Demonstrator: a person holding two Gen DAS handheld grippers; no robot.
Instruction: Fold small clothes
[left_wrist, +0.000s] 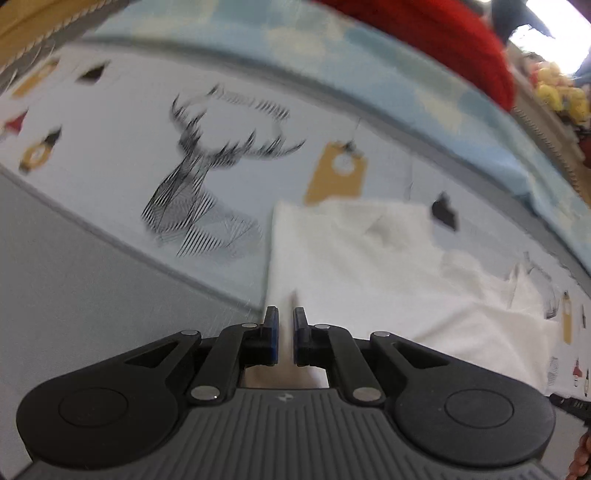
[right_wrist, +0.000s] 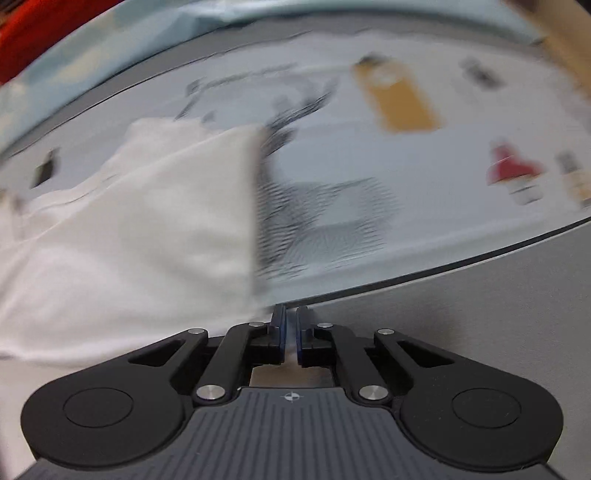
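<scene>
White garment (left_wrist: 369, 266) — partly folded, one straight edge, far side rumpled — on the printed mat (left_wrist: 110, 147). Left tool (left_wrist: 285, 334) pinches its hem; right tool (right_wrist: 290, 334) nearly closed, contents unclear.

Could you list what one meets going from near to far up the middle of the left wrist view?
Left gripper, shut on the white garment → mustard tag print on the patterned mat → light blue cloth → red fabric.

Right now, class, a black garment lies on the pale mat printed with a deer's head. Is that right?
Not quite: the garment is white, not black. It does lie on the pale mat printed with a deer's head, as the left wrist view shows.
</scene>
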